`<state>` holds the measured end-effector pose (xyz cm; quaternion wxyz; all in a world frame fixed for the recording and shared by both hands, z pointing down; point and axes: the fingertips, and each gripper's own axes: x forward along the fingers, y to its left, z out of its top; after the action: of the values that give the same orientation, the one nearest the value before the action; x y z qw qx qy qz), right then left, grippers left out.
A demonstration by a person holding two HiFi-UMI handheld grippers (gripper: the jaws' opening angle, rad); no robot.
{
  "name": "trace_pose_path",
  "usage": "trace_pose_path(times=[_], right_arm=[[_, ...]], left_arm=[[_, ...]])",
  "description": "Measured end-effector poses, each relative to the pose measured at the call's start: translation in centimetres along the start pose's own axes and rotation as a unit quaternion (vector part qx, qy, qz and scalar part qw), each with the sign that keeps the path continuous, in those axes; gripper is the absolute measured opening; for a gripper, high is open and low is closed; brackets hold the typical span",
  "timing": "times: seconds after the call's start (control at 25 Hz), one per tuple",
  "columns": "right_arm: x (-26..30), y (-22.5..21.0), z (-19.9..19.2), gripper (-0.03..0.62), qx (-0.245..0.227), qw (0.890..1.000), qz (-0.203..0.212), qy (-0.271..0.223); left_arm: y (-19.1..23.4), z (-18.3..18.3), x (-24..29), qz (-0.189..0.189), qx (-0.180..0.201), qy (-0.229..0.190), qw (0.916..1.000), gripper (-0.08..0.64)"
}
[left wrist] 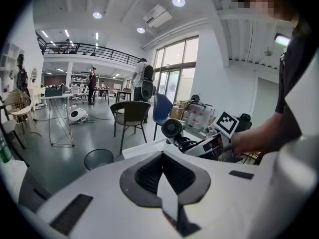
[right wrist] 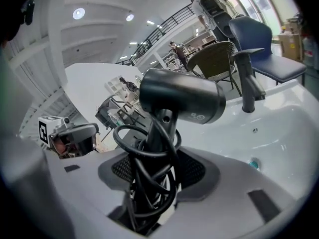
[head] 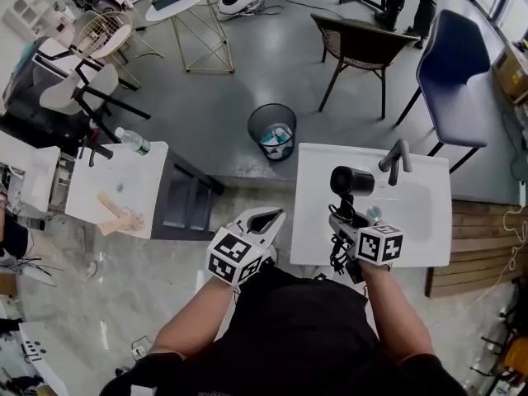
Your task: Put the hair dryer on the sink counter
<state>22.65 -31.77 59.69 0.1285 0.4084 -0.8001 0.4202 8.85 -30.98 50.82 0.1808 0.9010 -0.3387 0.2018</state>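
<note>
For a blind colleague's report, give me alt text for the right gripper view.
The right tool grips a black hair dryer by its handle, cord looped around it, with a white sink and dark faucet behind. The left tool shows at left.

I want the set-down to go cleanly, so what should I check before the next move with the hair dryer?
1. Right gripper clamped on the hair dryer handle: ok.
2. Power cord bundled at the handle, inside the jaws: ok.
3. Dryer held above the sink counter: ok.
4. Bare counter left of the basin for landing: ok.
5. Faucet apart from the dryer: ok.
6. Left gripper empty, beside the counter edge: ok.
</note>
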Motion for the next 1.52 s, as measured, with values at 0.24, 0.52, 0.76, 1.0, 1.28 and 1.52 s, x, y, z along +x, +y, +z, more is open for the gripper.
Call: trace_pose_path(times=[0.24,0.52,0.76,1.0,1.28,1.52], right_arm=[[6.2,-1.3,1.2,0.207,-0.005,0.998,-0.058,0.019],[12.6,-2.6,2.1,0.207,0.005,0.993,-0.106,0.056],[15.4,-4.1,2.3,0.206,-0.035,0.979,-0.174,0.101],[16.7,-5.2,1.8,0.207,-0.035,0.970,-0.205,0.128],[17.5,-5.8,1.7,0.207,-0.048,0.965,-0.220,0.138],[17.8,-6.3,1.4,0.213,-0.047,0.963,-0.226,0.143]], left_arm=[[3.6,-0.2,-0.2,-0.023,-0.003,0.003,0.9997,0.000],[7.3,-0.8,-0.4,-0.044,-0.012,0.009,0.9989,0.000],[9.5,-1.0,-1.2,-0.046,-0.020,0.005,0.9987,0.000],[10.9,-1.4,-1.9,-0.039,-0.034,0.000,0.9987,0.000],[11.4,-2.0,-2.3,-0.029,-0.046,-0.003,0.9985,0.000],[11.1,-2.0,-2.5,-0.021,-0.051,-0.006,0.9985,0.000]])
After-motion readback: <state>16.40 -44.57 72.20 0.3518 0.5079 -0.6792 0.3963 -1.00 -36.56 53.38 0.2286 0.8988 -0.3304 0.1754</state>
